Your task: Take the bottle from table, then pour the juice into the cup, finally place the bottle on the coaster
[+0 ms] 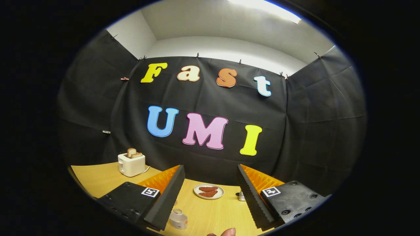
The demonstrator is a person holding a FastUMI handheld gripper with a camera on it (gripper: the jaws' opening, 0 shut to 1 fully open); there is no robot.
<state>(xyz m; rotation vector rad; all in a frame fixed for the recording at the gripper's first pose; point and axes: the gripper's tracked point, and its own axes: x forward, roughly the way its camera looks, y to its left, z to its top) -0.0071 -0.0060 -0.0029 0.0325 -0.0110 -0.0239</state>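
the counter [210,213] runs up to the cloth wall at its far edge. a toaster [131,165] stands near the far left corner, close to the wall, with slices of bread [133,152] standing in its slots. a plate [209,191] lies toward the far edge, beyond the claw [210,191] and in line with the wide gap between its two fingers; food pieces [208,191] lie on it. a cup [178,219] stands on the near part of the counter, just beside the left finger, on its inner side. a small object [241,196] sits right of the plate, against the right finger, partly hidden. a fingertip [228,232] shows at the near edge.
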